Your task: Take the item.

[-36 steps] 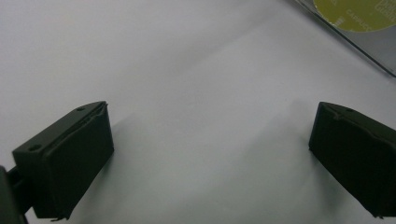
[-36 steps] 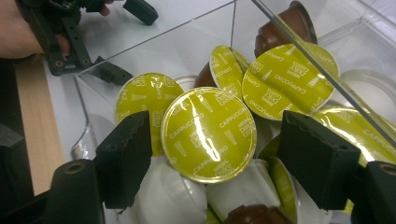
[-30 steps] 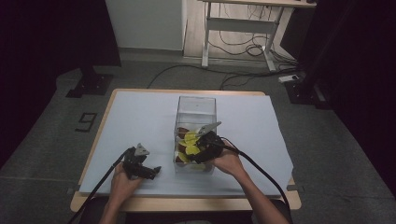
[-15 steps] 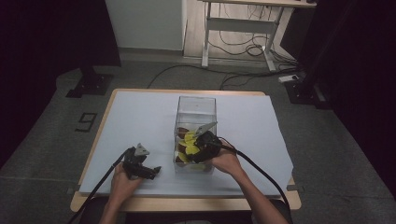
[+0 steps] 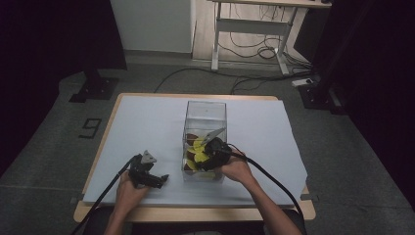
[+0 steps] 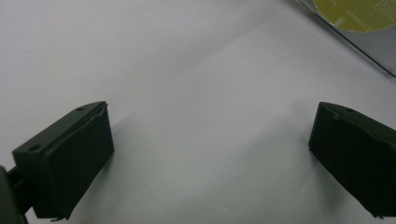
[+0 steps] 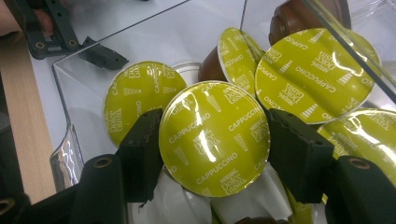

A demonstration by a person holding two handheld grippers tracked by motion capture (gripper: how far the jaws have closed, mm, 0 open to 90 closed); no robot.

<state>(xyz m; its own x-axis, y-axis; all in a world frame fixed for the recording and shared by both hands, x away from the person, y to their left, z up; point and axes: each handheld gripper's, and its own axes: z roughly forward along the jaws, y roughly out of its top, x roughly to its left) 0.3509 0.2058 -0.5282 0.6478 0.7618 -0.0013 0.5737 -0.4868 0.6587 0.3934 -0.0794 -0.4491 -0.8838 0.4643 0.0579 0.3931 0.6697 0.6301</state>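
While my right gripper has just been closing around a coffee capsule inside the clear box, nothing is lifted out yet. My left gripper waits wide and empty over the table.

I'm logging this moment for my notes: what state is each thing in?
Clear box: upright, open-topped, holding capsules.
Cappuccino capsule: lid up, between the right gripper's fingers, which touch its rim.
Right gripper: in the box, jaws just been closing on that capsule.
Left gripper: open, nothing between its jaws, over the white table cover.
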